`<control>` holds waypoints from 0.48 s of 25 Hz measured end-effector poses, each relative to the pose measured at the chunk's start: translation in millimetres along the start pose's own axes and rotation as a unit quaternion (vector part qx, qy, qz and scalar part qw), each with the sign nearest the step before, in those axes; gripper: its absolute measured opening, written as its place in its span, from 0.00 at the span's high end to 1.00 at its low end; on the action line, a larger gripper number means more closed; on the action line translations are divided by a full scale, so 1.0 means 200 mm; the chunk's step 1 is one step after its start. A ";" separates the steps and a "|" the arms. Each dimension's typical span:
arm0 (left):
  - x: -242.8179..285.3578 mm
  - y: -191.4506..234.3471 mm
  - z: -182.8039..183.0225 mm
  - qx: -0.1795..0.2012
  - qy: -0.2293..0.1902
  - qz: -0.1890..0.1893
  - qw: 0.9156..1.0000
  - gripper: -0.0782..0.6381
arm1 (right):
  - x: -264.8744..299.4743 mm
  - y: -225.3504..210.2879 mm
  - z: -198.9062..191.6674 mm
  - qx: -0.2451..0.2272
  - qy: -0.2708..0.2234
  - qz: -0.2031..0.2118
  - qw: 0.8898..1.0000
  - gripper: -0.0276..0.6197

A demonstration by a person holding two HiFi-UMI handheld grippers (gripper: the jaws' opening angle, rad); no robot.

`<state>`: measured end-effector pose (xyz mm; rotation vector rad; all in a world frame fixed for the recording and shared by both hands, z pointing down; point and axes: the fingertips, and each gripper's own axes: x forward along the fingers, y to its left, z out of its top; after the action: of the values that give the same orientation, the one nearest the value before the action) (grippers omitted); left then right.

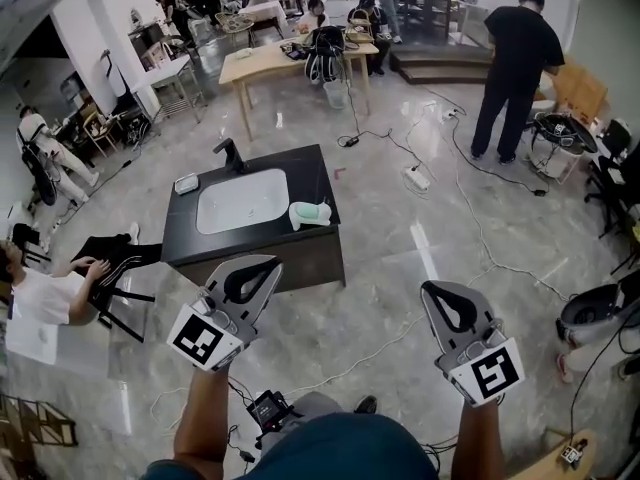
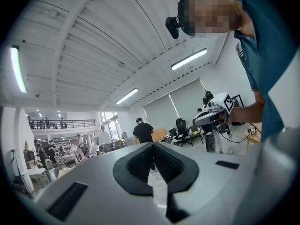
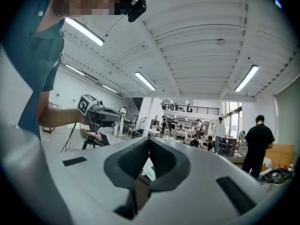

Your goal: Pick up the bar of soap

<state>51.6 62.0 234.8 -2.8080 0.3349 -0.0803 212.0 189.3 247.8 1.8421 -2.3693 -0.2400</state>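
A black counter with a white sink basin and a black faucet stands on the floor ahead of me. By the basin's left side lies a small pale dish that seems to hold the bar of soap. A pale green object rests at the basin's right, also glimpsed between the right jaws. My left gripper is shut and empty, short of the counter's near edge. My right gripper is shut and empty, further right over bare floor.
A seated person and a black chair are left of the counter. Cables and a power strip lie on the glossy floor to the right. A wooden table and a standing person in black are further back.
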 end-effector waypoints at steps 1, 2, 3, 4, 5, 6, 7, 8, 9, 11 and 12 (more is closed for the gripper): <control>0.01 0.00 -0.01 -0.002 0.007 0.000 1.000 0.89 | 0.02 -0.01 -0.01 0.003 -0.001 0.003 1.000 0.93; 0.02 0.00 -0.03 -0.004 0.015 0.000 1.000 0.89 | 0.04 -0.02 -0.03 0.006 -0.001 0.006 1.000 0.93; 0.03 0.02 -0.05 -0.007 0.022 0.000 1.000 0.89 | 0.06 -0.03 -0.05 0.009 -0.001 0.009 1.000 0.93; 0.04 0.04 -0.06 -0.009 0.025 0.002 1.000 0.89 | 0.09 -0.04 -0.07 0.011 0.001 0.013 1.000 0.93; 0.05 0.07 -0.07 -0.011 0.025 0.005 1.000 0.89 | 0.12 -0.05 -0.09 0.012 0.004 0.016 1.000 0.93; 0.06 0.10 -0.09 -0.012 0.025 0.007 1.000 0.89 | 0.15 -0.06 -0.10 0.013 0.008 0.018 1.000 0.93; 0.07 0.13 -0.10 -0.013 0.026 0.008 1.000 0.89 | 0.18 -0.07 -0.11 0.012 0.010 0.019 1.000 0.93; 0.08 0.16 -0.12 -0.013 0.028 0.009 0.999 0.89 | 0.22 -0.08 -0.12 0.011 0.012 0.020 1.000 0.93; 0.08 0.19 -0.14 -0.014 0.030 0.008 0.999 0.89 | 0.25 -0.08 -0.12 0.011 0.011 0.019 1.000 0.93; 0.10 0.28 -0.15 -0.012 0.021 0.007 1.000 0.89 | 0.33 -0.09 -0.10 0.012 0.011 0.017 1.000 0.93; 0.11 0.33 -0.13 -0.008 0.007 0.008 1.000 0.89 | 0.37 -0.10 -0.10 0.011 0.014 0.016 1.000 0.93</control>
<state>55.9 -13.1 239.9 -2.8217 0.3614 -0.0933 216.8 112.5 264.1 1.8023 -2.3903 -0.1851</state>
